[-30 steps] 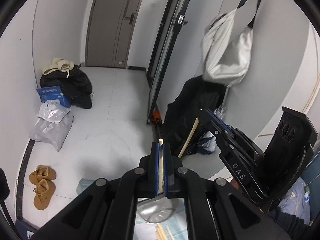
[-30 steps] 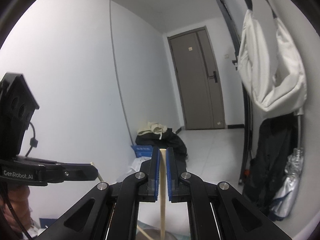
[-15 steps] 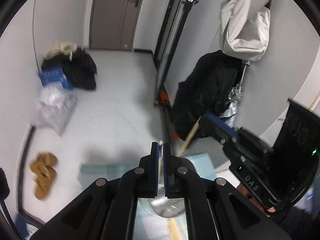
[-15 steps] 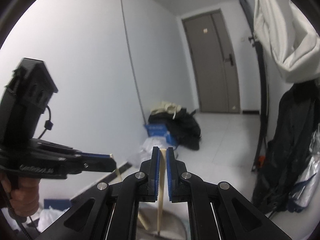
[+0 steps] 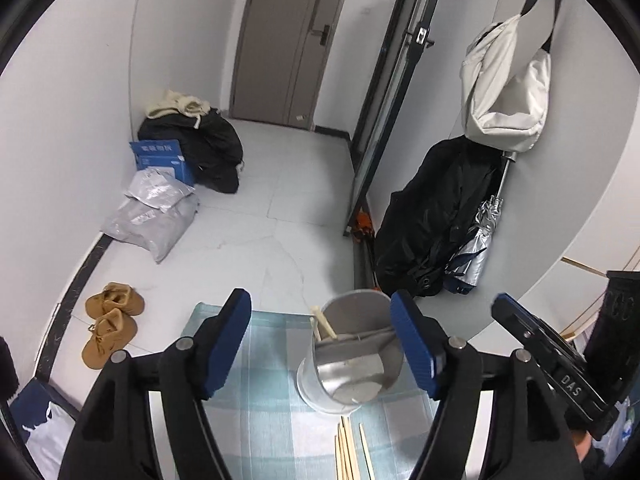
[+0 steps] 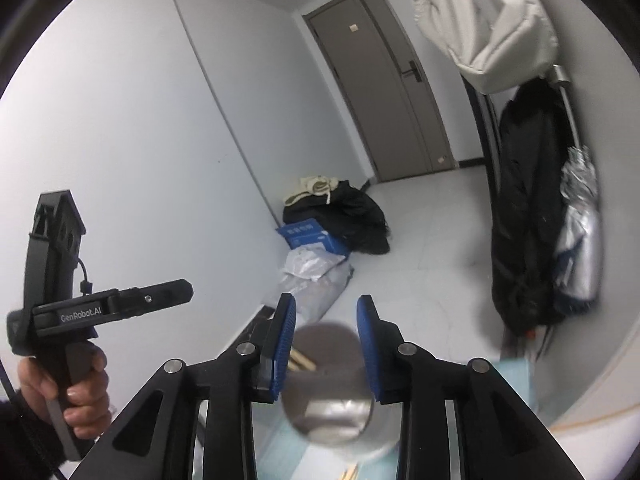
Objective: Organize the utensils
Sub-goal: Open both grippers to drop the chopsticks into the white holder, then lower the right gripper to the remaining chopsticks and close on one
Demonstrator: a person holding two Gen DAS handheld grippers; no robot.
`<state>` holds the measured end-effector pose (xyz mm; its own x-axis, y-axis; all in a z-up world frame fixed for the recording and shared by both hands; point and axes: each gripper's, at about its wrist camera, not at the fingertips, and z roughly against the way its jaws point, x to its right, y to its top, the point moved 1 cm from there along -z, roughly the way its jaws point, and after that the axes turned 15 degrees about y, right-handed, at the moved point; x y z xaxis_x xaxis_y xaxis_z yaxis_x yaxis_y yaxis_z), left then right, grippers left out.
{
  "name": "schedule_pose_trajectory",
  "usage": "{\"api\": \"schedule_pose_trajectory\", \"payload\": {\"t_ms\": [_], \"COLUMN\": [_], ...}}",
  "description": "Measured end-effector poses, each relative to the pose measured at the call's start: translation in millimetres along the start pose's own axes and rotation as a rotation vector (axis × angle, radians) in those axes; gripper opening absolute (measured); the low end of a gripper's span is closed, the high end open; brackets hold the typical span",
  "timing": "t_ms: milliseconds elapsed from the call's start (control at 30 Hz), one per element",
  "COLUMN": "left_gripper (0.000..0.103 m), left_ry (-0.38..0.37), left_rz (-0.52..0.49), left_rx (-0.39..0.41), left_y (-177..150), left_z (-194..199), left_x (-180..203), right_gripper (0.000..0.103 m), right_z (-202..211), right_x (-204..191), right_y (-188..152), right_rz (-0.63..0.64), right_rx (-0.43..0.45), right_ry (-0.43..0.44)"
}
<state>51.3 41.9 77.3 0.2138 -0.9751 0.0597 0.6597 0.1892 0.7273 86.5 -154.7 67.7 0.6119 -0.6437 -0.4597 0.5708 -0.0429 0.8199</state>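
Observation:
A round metal utensil holder [image 5: 352, 360] stands on a blue checked cloth [image 5: 264, 412]; it also shows, blurred, in the right wrist view [image 6: 328, 396]. Two pale wooden chopsticks [image 5: 323, 323] lean inside it at its left rim, also seen in the right wrist view [image 6: 301, 361]. Several loose chopsticks [image 5: 349, 450] lie on the cloth in front of the holder. My left gripper [image 5: 322, 350] is open and empty above the holder. My right gripper [image 6: 327, 348] is open and empty just above the holder's mouth.
The table edge drops to a tiled floor with brown shoes [image 5: 110, 322], grey parcels [image 5: 154, 212], a blue box [image 5: 160, 160] and dark bags. A black coat [image 5: 436, 220], an umbrella and a white bag [image 5: 506, 92] hang on the right wall.
Both grippers were shut on a chopstick each; both have opened and the two chopsticks now stand in the holder. Both views have tilted down toward the holder.

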Motion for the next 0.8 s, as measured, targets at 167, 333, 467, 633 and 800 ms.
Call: {"api": "schedule_pose_trajectory", "payload": {"t_ms": [167,333,467,633,800], "left_gripper": [0.079,0.081,0.082,0.089,0.091], "left_ry": [0.033,0.052,0.061,0.065,0.077], "left_rz": [0.015,0.041,0.026,0.019,0.008], "left_rx": [0.03,0.045,0.064,0.082,0.094], "left_y": [-22.0,-48.6,-68.2,-86.7,-102.6], "left_z": [21.6,36.5,43.2,42.8,31.7], "left_x": [2.3,0.1,0.2,0.6,-1.1], "right_gripper": [0.042,0.05,0.057,0.063,0.067], "right_z": [37.4,69.9,83.3,87.7,82.6], "right_x": [-15.0,-31.2,-42.3,-46.9,-46.6], "right_y": [-17.7,-41.5,-60.9,-86.9,-112.0], "right_rz": [-0.006,-0.022,-0.026,-0.036,-0.037], "right_rx": [0.021,0.048,0.05,0.025,-0.013], "right_ry": [-0.035,-0.054,-0.066,-0.089,-0.116]}}
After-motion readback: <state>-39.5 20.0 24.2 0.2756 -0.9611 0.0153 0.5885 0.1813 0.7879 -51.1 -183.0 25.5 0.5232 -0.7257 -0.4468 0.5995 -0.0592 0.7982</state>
